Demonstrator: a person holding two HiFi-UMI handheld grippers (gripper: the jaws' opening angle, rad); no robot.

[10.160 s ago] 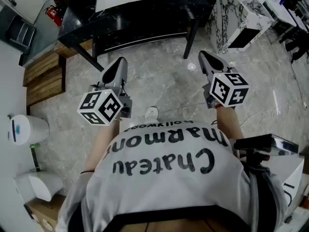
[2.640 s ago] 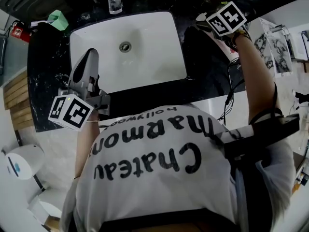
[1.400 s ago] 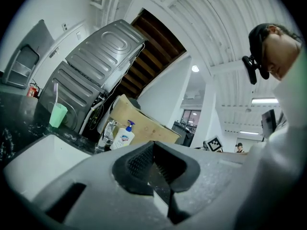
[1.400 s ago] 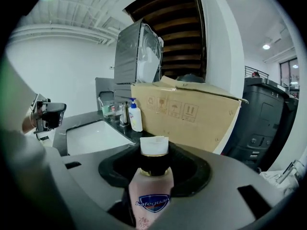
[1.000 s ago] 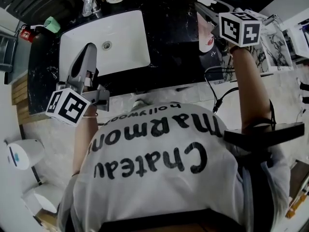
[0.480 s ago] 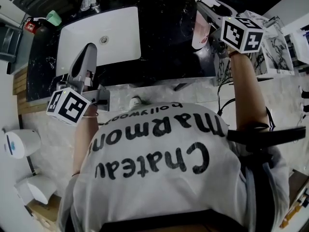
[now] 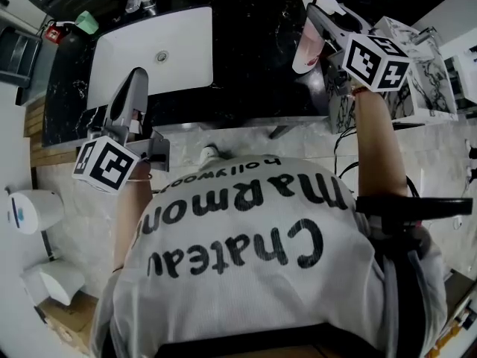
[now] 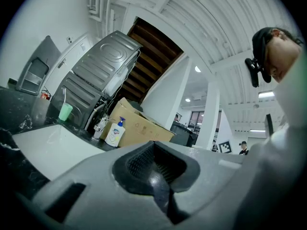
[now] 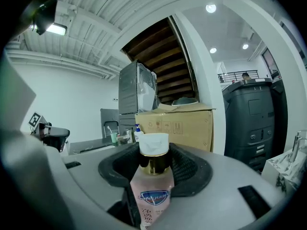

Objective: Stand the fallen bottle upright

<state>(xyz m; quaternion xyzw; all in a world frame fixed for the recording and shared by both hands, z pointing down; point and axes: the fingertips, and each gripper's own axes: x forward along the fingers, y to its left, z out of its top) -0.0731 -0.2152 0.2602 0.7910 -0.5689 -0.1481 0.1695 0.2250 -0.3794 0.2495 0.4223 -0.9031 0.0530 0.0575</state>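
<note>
Bottle [image 9: 152,188] – held in the right gripper [image 7: 322,22], jaws part open and pressing on both sides of its body. In the right gripper view it runs along the jaws with the cap at the far end.

Look: pale pink see-through body, shiny gold collar, plain white cap. The front label has a blue shield badge with small print below.

From the head view the bottle [image 7: 308,47] is over the right part of the black marbled counter [image 7: 253,51], to the right of the white sink [image 7: 149,51]. Can't tell whether it touches the counter.

Left gripper [image 7: 136,80] – jaws closed together, nothing in them, over the sink's near edge.

Further back: a white pump bottle [image 8: 115,132] and a green cup [image 8: 65,112] at the rear of the counter, with a cardboard box [image 9: 175,123] behind.
</note>
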